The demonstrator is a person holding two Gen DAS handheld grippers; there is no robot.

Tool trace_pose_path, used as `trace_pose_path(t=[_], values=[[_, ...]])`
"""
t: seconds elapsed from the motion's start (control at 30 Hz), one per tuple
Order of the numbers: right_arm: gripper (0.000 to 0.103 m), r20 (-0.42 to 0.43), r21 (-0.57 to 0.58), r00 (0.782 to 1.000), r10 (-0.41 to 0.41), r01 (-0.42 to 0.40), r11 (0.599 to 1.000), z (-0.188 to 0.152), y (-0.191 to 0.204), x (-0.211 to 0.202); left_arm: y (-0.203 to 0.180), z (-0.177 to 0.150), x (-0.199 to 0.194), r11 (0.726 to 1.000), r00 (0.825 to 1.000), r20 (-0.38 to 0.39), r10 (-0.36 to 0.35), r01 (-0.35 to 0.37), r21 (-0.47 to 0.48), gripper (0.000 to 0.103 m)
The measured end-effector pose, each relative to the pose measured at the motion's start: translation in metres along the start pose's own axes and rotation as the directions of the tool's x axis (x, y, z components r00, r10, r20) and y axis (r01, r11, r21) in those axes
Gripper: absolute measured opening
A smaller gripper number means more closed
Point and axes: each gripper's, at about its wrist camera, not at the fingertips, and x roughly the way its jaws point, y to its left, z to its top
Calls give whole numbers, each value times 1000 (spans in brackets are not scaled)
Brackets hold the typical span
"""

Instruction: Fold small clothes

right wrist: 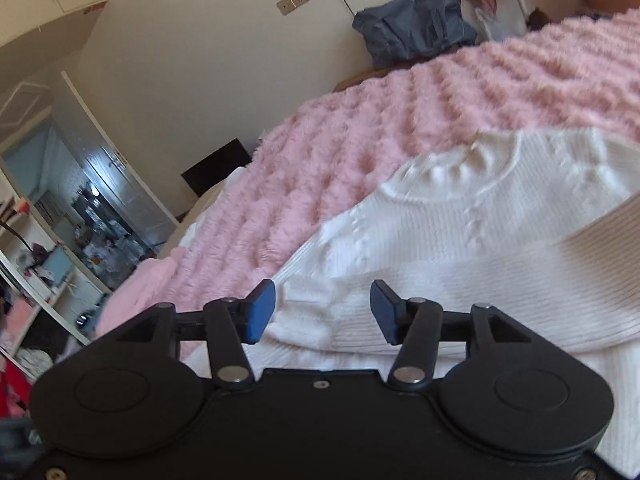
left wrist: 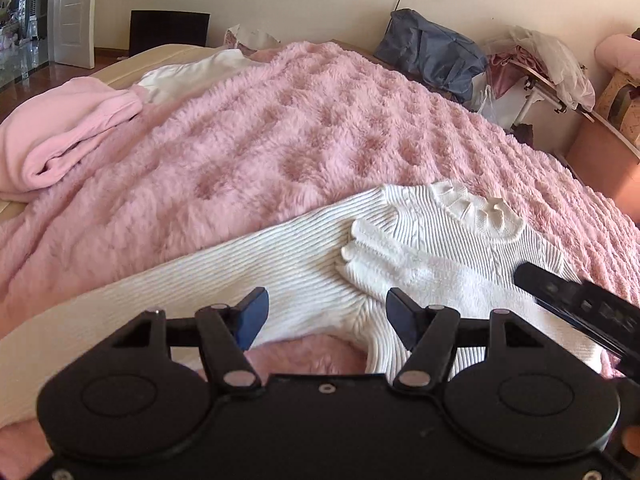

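Note:
A white ribbed knit sweater (left wrist: 420,248) with a ruffled collar lies on the fluffy pink blanket (left wrist: 280,128). One sleeve is folded across its chest, its frilled cuff (left wrist: 360,240) near the middle. My left gripper (left wrist: 326,320) is open, just above the sweater's near edge. The right gripper shows at the right edge of the left wrist view (left wrist: 580,308). In the right wrist view the right gripper (right wrist: 322,310) is open over the sweater (right wrist: 460,240), with a thick fold of white knit between the blue pads, not clamped.
A folded pink garment (left wrist: 68,136) and a white garment (left wrist: 192,76) lie at the blanket's far left. A blue bag (left wrist: 432,52) and a cluttered rack (left wrist: 540,68) stand by the wall past the bed. An open door (right wrist: 116,168) leads to a cluttered room.

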Motion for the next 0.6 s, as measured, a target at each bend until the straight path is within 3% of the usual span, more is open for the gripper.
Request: trace_pose_path(t=[0.17,0.3,0.4,0.43,0.5,0.6], values=[[54,18,-144,985,-169,170,975,17,-39,-33,-4,19,54,997,994,-77,-71,68,-46,64],[54,11,-147,967,-256,255,956,23,-76,-43,-6,15,75,984,983,-95,-155,145,-104,60],[54,-1,-134,959,-282,279,951,19,-89,-47,-14,13,83,985,985,-78,-152,144,-96,56],[54,-4,-133,959,-283,280,951,17,-92,-47,-16,13,85,985,986,-67,-155,149,-91,50],[54,-6,-132,959,-283,280,951,12,-94,-48,-19,14,89,983,983,-75,-165,158,-91,3],[54,-16,-130,960,-278,274,953,7,-94,-46,-18,17,97,983,983,-93,-160,149,-111,4]])
